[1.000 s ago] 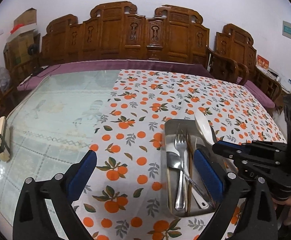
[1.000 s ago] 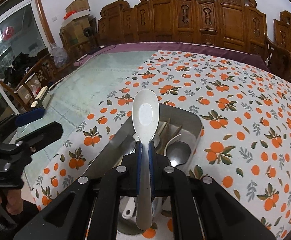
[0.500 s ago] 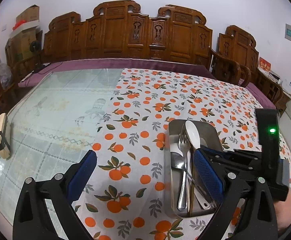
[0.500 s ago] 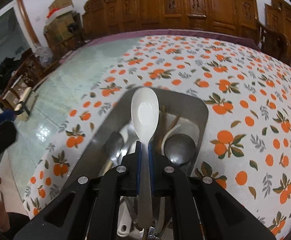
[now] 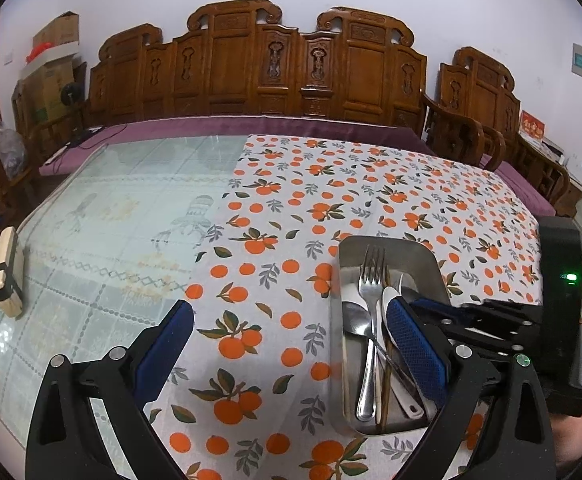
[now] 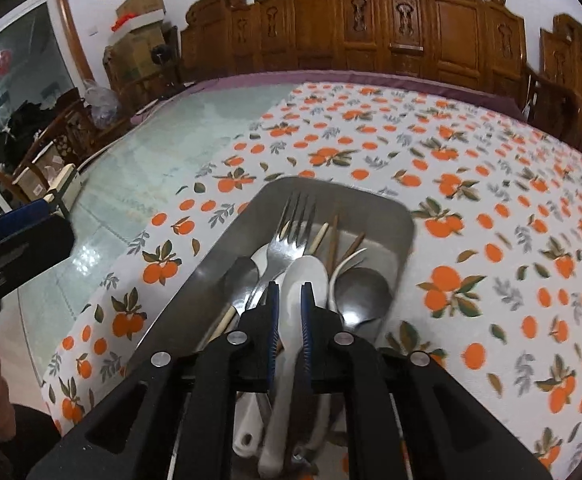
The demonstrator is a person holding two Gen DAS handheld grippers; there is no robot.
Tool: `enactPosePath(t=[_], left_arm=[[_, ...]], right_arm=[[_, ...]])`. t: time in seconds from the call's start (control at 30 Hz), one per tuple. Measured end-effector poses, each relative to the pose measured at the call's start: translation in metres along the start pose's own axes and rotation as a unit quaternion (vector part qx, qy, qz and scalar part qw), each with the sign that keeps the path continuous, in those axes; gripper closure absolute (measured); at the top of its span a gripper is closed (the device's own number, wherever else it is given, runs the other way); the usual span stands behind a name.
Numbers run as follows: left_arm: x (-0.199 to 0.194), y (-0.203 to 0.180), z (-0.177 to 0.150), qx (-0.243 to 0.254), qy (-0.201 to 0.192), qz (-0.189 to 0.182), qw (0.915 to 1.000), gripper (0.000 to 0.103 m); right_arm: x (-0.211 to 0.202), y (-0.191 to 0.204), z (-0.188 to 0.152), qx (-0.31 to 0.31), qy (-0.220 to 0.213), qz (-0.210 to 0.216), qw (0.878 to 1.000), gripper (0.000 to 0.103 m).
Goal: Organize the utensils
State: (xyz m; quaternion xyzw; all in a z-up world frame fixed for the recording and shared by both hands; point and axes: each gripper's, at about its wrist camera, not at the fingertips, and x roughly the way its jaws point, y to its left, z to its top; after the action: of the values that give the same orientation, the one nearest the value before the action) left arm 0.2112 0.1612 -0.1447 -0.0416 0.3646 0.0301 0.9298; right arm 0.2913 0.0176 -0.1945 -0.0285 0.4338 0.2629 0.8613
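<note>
Steel tray (image 6: 375, 204) holding fork (image 6: 289, 236), spoons, chopsticks; right gripper (image 6: 289, 300) parted around white spoon (image 6: 305, 276) at 6 o'clock, contact indiscernible; left gripper (image 5: 291, 344) wide open.

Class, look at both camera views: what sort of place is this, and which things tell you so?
Probably a home dining or sitting room: carved wooden chairs behind a table with an orange-print cloth, and a metal tray of cutlery.

Two evenly lit indoor fisheye views with dark rounded corners and strongly bowed edges, soft daylight entering at a window (image 6: 15, 92) on the left, pale glare on the glass tabletop (image 5: 103, 216), faint shadows, and motion blur smearing the orange-print tablecloth (image 6: 531, 264) toward the right
</note>
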Motion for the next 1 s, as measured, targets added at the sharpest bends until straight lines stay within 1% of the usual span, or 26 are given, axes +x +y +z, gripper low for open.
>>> enactPosePath(t=[0.03, 0.1, 0.17, 0.2, 0.23, 0.27, 0.3, 0.37, 0.4, 0.43, 0.53, 0.57, 0.63, 0.67, 0.7, 0.73, 0.9, 1.0], left_arm=[[-0.001, -0.001, 0.0, 0.0, 0.0, 0.0, 1.0, 0.009], [-0.002, -0.005, -0.001, 0.003, 0.0, 0.0, 1.0, 0.009], [-0.004, -0.011, -0.002, 0.008, -0.002, -0.002, 1.0, 0.009], [-0.006, -0.014, -0.003, 0.008, -0.002, -0.003, 1.0, 0.009], [-0.008, -0.018, -0.004, 0.007, -0.002, -0.004, 1.0, 0.009], [-0.011, -0.022, -0.005, 0.006, -0.002, -0.006, 1.0, 0.009], [-0.013, -0.024, -0.005, 0.006, -0.003, -0.007, 0.9999, 0.008], [-0.02, -0.034, -0.006, 0.012, -0.008, -0.002, 0.9999, 0.008], [-0.023, -0.038, -0.007, 0.014, -0.009, -0.001, 0.9999, 0.008], [-0.026, -0.043, -0.007, 0.017, -0.01, 0.0, 0.9998, 0.008], [-0.036, -0.057, -0.008, 0.019, -0.007, -0.008, 0.9998, 0.008], [-0.04, -0.06, -0.009, 0.019, -0.006, -0.01, 0.9997, 0.008], [-0.049, -0.069, -0.009, 0.024, -0.008, -0.008, 0.9996, 0.008], [-0.055, -0.074, -0.009, 0.028, -0.011, -0.005, 0.9995, 0.008], [-0.061, -0.079, -0.01, 0.032, -0.012, -0.005, 0.9994, 0.008], [-0.066, -0.083, -0.011, 0.034, -0.015, -0.007, 0.9993, 0.008], [-0.091, -0.102, -0.015, 0.041, -0.021, -0.009, 0.9989, 0.008], [-0.108, -0.113, -0.016, 0.049, -0.03, -0.007, 0.9983, 0.008]], right_arm=[[-0.006, -0.002, -0.001, -0.002, -0.005, -0.002, 1.0, 0.08], [-0.022, -0.007, -0.003, -0.001, -0.017, -0.005, 1.0, 0.074], [-0.039, -0.014, -0.007, -0.001, -0.03, -0.01, 1.0, 0.071], [-0.05, -0.017, -0.009, -0.002, -0.036, -0.017, 0.999, 0.066], [-0.058, -0.021, -0.01, -0.002, -0.041, -0.023, 0.999, 0.059], [-0.068, -0.024, -0.013, -0.002, -0.047, -0.027, 0.999, 0.056], [-0.076, -0.026, -0.014, -0.002, -0.051, -0.03, 0.998, 0.053], [-0.094, -0.032, -0.017, -0.003, -0.058, -0.042, 0.997, 0.052], [-0.103, -0.035, -0.019, -0.004, -0.062, -0.049, 0.997, 0.049], [-0.114, -0.038, -0.02, -0.002, -0.068, -0.055, 0.996, 0.041], [-0.14, -0.047, -0.025, 0.002, -0.082, -0.068, 0.994, 0.027], [-0.151, -0.051, -0.028, 0.004, -0.089, -0.075, 0.993, 0.025], [-0.171, -0.057, -0.034, 0.011, -0.099, -0.083, 0.992, 0.013], [-0.179, -0.059, -0.037, 0.014, -0.103, -0.085, 0.991, 0.011], [-0.188, -0.062, -0.041, 0.02, -0.109, -0.088, 0.99, 0.005], [-0.196, -0.065, -0.045, 0.025, -0.115, -0.092, 0.989, 0.003], [-0.232, -0.07, -0.064, 0.035, -0.132, -0.11, 0.984, 0.003], [-0.254, -0.07, -0.074, 0.041, -0.152, -0.12, 0.98, 0.003]])
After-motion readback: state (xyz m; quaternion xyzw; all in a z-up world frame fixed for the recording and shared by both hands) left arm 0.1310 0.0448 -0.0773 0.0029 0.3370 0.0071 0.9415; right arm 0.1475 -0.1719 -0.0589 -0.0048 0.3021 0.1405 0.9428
